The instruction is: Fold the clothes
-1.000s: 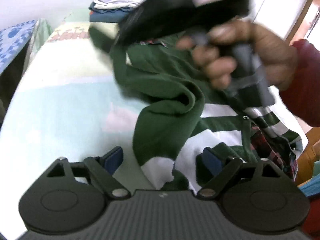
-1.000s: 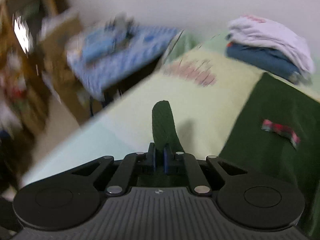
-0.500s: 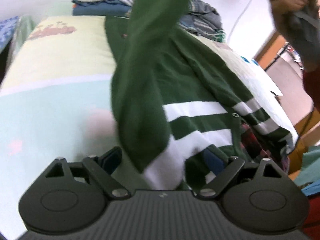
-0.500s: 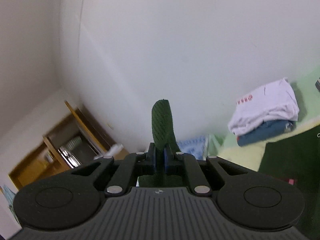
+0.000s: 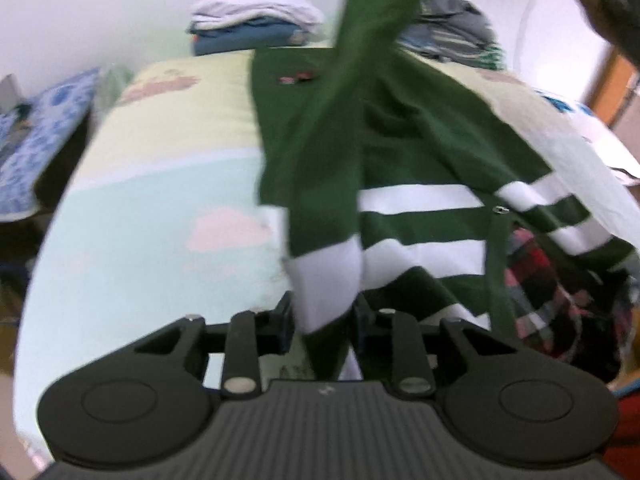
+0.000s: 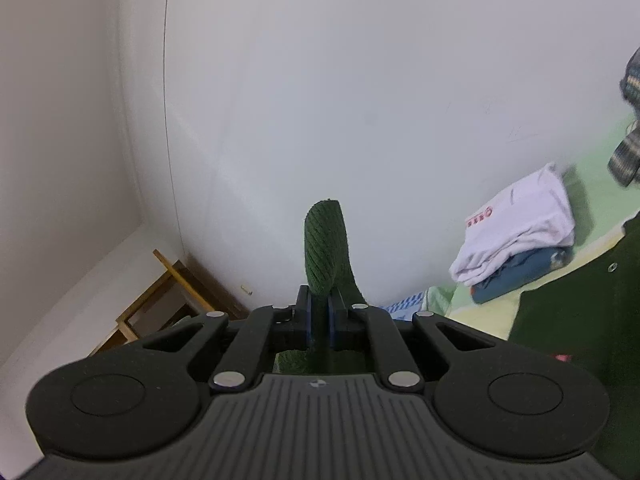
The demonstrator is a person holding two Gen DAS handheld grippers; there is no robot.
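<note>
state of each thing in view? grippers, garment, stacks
right gripper: shut on the green ribbed cuff, raised, facing the wall.
left gripper: closing around the hanging sleeve; grip uncertain.
green striped sweater: spread on the bed, unfolded, one sleeve lifted.
white and blue stack: folded, at the bed's far end.
grey pile: heaped, not neatly folded.
plaid garment: crumpled beside the sweater.

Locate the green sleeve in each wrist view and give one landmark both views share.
Left wrist: green sleeve hangs down the centre from the top edge, its white band between the left gripper fingers.
Right wrist: its ribbed cuff stands centre, clamped in the right gripper.
Shared landmark: folded white-on-blue pile.
</note>
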